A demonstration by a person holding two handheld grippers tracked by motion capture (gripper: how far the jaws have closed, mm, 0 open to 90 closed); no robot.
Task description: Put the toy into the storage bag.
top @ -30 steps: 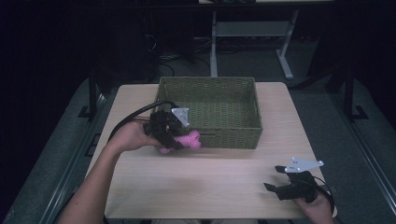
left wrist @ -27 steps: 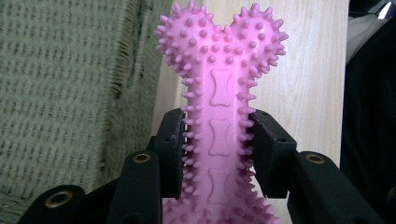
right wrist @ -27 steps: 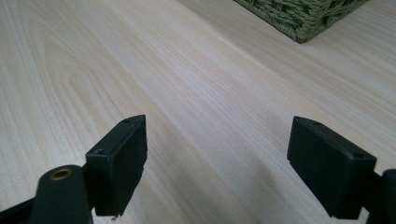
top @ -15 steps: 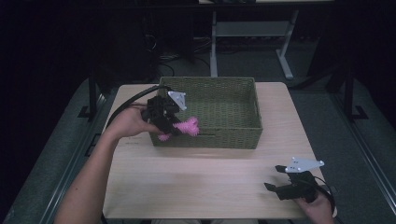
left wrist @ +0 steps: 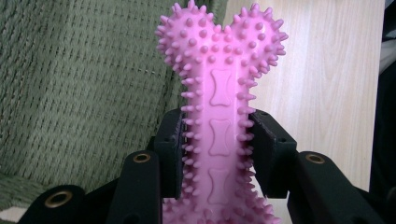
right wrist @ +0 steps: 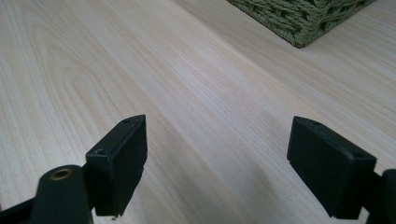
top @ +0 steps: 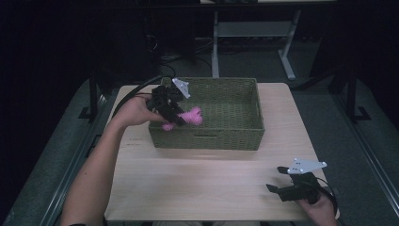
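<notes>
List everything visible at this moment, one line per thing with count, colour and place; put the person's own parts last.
Spiky bone toy: one, pink, clamped between the left gripper's jaws, held above the near left part of the basket.
Basket: one, green woven, rectangular, on the far half of the table.
Table: one, light wood, under the basket.
Desk frame: one, pale grey, on the floor beyond the table.
Left gripper: one, black with a grey plate, over the basket's left end, shut on the toy.
Right gripper: one, black with a grey plate, low over the table's near right corner, jaws open with nothing between them.
Left forearm: one, bare, reaching from the near left edge towards the basket.
</notes>
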